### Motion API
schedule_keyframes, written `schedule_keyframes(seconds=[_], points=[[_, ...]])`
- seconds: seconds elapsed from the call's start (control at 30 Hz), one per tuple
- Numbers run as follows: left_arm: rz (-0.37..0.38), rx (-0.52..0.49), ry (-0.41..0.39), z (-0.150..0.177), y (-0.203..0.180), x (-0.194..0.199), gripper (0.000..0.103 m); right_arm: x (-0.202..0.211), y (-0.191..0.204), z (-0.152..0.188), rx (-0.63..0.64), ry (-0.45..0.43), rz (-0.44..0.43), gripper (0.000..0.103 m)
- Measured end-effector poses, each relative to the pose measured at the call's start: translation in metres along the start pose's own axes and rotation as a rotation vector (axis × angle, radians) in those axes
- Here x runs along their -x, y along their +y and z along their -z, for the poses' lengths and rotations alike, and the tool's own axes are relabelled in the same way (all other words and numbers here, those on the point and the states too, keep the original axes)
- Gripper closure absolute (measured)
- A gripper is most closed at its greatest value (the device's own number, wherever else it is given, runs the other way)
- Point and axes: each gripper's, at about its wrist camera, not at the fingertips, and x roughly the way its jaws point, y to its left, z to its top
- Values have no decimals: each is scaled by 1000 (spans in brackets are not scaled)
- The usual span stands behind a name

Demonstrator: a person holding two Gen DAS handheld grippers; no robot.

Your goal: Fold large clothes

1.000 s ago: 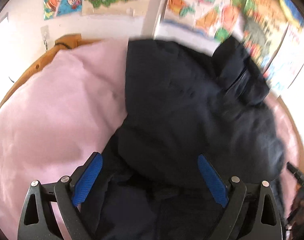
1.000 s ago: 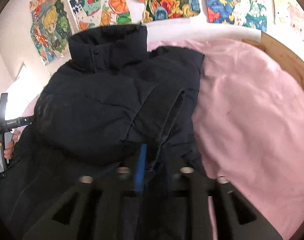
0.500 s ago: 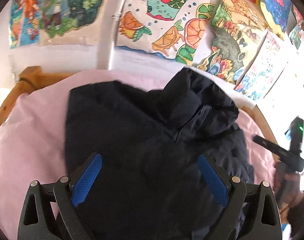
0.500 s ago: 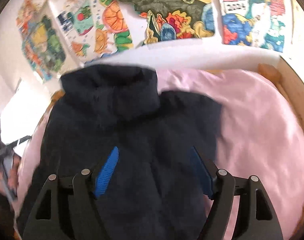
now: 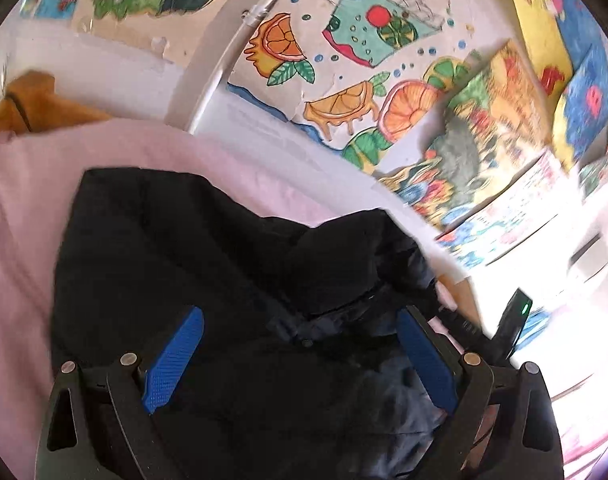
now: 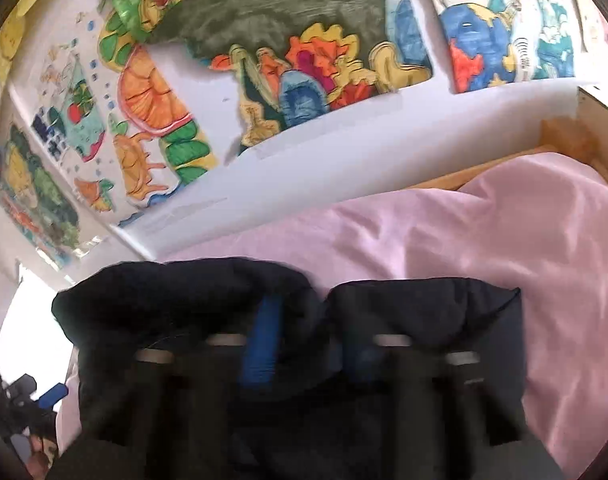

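My left tool (image 5: pixel 300 354) hangs with its two blue pads (image 5: pixel 172 364) spread wide, nothing clamped between them, just the dark jacket (image 5: pixel 208 264) lying beneath and ahead. The jacket is a navy padded thing, spread over the pink bedsheet (image 5: pixel 20 216), filling the view from about 9 o'clock round to 3 o'clock, with its collar bunched up toward 2 o'clock. Past the collar at 3 o'clock I can see part of my other tool's black body with a small green light. My right tool (image 6: pixel 308 344) is badly blurred in its own view; its blue pads (image 6: pixel 260 344) sit close together with dark cloth around them, but I cannot tell whether they have the fabric pinched. From that side the jacket (image 6: pixel 420 308) bulges in two puffy lobes right at the fingertips, at 12 o'clock, and the pink bedsheet (image 6: pixel 504 232) stretches off toward 2 o'clock up to the wooden bed frame (image 6: pixel 564 140). Painted posters (image 6: pixel 296 60) cover the white wall behind the bed, oranges and leaves among them
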Motion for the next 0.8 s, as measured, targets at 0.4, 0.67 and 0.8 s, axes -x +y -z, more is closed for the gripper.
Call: schedule_keyframes(seconds=[0.4,0.67,0.8], points=[[160,128,79,24,31,14,6,118,45,89,515,-140,-17,97],[61,19,155,57,20,-1,88,162,46,126,639,-196,-25,98],[78,-24,86,69,8,22,95,165,35,134,622,-202,-25,98]])
